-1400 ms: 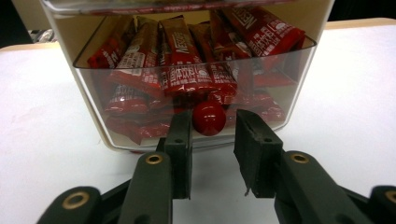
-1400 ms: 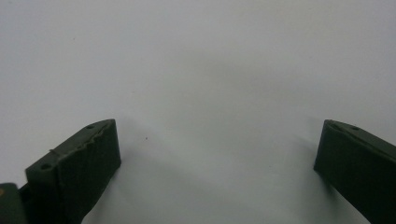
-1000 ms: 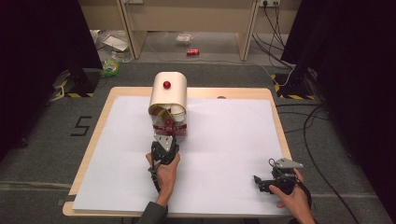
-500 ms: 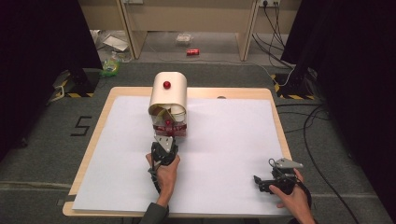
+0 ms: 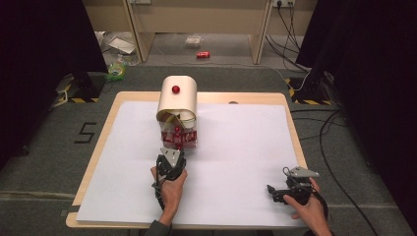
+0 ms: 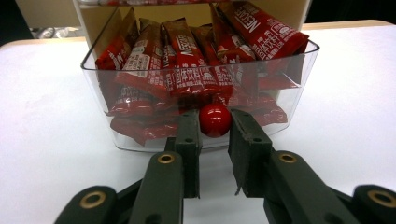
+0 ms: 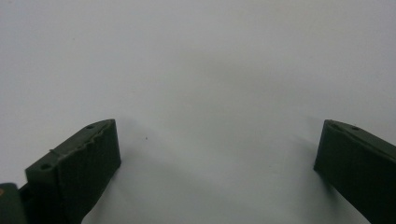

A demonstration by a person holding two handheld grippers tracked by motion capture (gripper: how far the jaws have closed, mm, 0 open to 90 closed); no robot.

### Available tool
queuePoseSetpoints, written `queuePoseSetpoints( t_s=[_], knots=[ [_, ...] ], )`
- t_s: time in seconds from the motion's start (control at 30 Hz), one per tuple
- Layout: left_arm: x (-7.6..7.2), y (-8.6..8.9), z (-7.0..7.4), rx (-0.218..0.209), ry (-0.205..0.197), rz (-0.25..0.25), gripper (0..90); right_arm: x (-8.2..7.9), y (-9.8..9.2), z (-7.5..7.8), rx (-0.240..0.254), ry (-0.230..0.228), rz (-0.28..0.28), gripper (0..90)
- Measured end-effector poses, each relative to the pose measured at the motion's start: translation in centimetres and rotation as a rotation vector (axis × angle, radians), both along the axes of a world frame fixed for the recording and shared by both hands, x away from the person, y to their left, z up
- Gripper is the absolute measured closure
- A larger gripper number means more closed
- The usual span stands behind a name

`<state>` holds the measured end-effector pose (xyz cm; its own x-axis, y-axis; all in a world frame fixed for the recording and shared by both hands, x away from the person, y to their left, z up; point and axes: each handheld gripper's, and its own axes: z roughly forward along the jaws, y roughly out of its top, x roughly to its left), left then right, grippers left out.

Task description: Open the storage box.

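A cream dome-topped box (image 5: 177, 101) with a red knob (image 5: 175, 89) on top stands at the table's far middle. A clear drawer (image 5: 180, 137) full of red packets (image 6: 187, 65) sticks out from its front. The drawer's own red knob (image 6: 215, 119) sits between the jaws of my left gripper (image 6: 215, 122), and both pads touch it. In the high view my left gripper (image 5: 174, 150) points at the drawer front. My right gripper (image 5: 272, 192) rests near the table's front right, jaws wide open over bare white sheet, as the right gripper view (image 7: 217, 149) shows.
A white sheet (image 5: 241, 142) covers the wooden table (image 5: 295, 128). On the floor beyond the table lie a red can (image 5: 203, 54) and some litter (image 5: 117, 69). Cables (image 5: 334, 147) run along the floor at the right.
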<state>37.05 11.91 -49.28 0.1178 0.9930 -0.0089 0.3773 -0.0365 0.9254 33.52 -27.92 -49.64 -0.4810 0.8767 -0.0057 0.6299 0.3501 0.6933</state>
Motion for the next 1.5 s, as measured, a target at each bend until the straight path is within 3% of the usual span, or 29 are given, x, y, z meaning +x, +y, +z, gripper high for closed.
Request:
queuePoseSetpoints(
  t_s=[0.27,0.4,0.5,0.73,0.93,1.1,1.4,1.5],
  knots=[
    [-0.5,0.5,0.0,0.028,-0.001,-0.042,73.0,0.0,0.0,0.0,0.000,0.000,0.000,0.6],
    [-0.8,1.1,0.3,0.009,-0.005,-0.083,74.3,0.0,0.0,0.0,0.000,0.000,0.000,0.6],
    [-0.9,1.3,0.7,0.001,0.001,-0.125,67.9,0.0,0.0,0.0,0.001,0.001,-0.001,0.6],
    [-1.2,1.4,1.1,0.009,-0.020,-0.141,58.9,0.0,0.0,0.0,0.000,0.000,0.000,0.6],
    [-1.2,2.0,2.1,-0.029,-0.008,-0.242,50.2,0.0,0.0,0.0,0.000,0.000,0.000,0.6],
    [-1.2,2.6,3.0,-0.045,-0.014,-0.284,42.0,0.0,0.0,0.0,0.000,0.000,0.000,0.6],
    [-0.6,3.0,4.4,0.005,-0.055,-0.386,34.3,0.0,0.0,0.0,0.000,0.000,0.000,0.6],
    [-0.3,3.0,4.8,0.008,-0.060,-0.395,31.6,0.0,0.0,0.0,0.000,0.000,0.000,0.6]
  ],
)
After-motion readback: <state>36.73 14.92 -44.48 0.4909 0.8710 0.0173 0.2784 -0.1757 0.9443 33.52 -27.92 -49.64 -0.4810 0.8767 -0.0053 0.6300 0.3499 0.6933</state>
